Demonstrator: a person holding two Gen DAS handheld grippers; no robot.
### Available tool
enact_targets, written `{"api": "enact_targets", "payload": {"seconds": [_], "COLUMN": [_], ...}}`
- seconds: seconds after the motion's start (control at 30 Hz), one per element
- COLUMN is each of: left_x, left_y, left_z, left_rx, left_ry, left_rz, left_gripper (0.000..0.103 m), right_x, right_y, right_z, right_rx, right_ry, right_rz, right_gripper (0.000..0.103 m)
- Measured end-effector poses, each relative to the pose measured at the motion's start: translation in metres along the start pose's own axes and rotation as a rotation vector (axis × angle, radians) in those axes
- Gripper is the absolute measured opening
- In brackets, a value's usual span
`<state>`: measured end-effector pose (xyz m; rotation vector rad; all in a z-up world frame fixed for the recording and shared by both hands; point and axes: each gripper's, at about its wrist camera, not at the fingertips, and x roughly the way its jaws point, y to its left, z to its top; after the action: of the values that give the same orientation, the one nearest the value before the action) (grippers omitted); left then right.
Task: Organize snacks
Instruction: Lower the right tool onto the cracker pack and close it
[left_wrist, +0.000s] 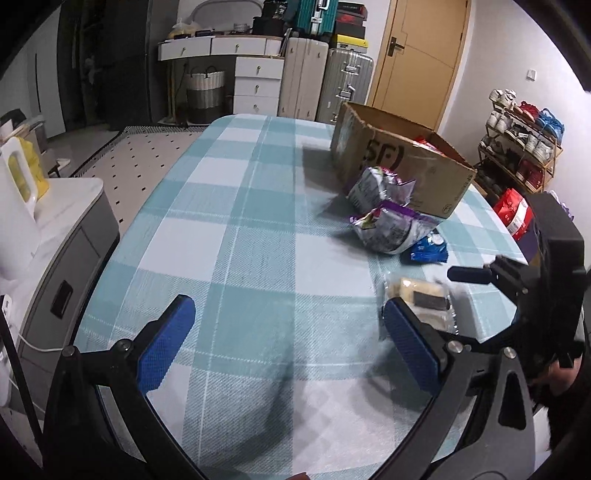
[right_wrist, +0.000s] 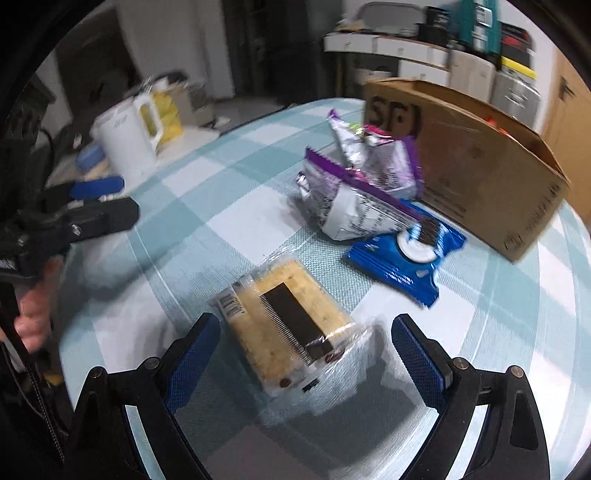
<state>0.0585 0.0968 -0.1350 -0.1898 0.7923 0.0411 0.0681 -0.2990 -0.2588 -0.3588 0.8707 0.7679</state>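
While the right gripper (right_wrist: 306, 354) hangs low over the checked table (right_wrist: 498, 332), its blue pads stand wide apart, one on each side of the near end of the clear-wrapped cake (right_wrist: 284, 328), and neither pad touches the wrapper. That cake lies flat on the cloth, a dark band running along its yellow top. Over on the left, the left gripper (left_wrist: 288, 343) is spread wide too, nothing but bare cloth between its pads; its right pad (left_wrist: 410, 343) overlaps the cake (left_wrist: 421, 299) in that view, though whether they touch I cannot tell. A hand (right_wrist: 33, 314) grips its handle at the left edge of the right view. Just past the cake sits the blue cookie pack (right_wrist: 406, 258), flat on the table. Resting partly on its far end is a silver-and-purple bag (right_wrist: 351, 206), crumpled, and behind that a second bag (right_wrist: 384, 166) stands propped by the box (right_wrist: 480, 177). That cardboard box is open on top, something red showing inside. Beyond the table's left side a white kettle (right_wrist: 125, 144) stands on a side cabinet.
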Motion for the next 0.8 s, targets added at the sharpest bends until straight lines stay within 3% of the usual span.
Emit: {"api": "enact_targets", "payload": {"seconds": [0.23, 0.33, 0.43, 0.8], "left_x": [0.003, 0.004, 0.006, 0.009], "left_y": [0.014, 0.017, 0.018, 0.009], "left_z": [-0.005, -0.005, -0.006, -0.003], "left_rx": [-0.037, -0.045, -0.055, -0.032], "left_ry": [0.014, 0.016, 0.024, 0.036], "left_rz": [0.008, 0.011, 0.003, -0.016], "left_gripper": [0.102, 0.102, 0.102, 0.102], "right_x": [0.024, 0.027, 0.024, -0.02], "right_y": [0.012, 0.009, 0.004, -0.017], "right_z": [0.015, 0.018, 0.019, -0.003], "right_rx": [-0.164, -0.144, -0.114, 0.077], "right_ry": [0.068, 0.065, 0.048, -0.067], "right_rz": [0.012, 0.077, 0.065, 0.12], "right_gripper": [0.092, 0.076, 0.06, 0.06]}}
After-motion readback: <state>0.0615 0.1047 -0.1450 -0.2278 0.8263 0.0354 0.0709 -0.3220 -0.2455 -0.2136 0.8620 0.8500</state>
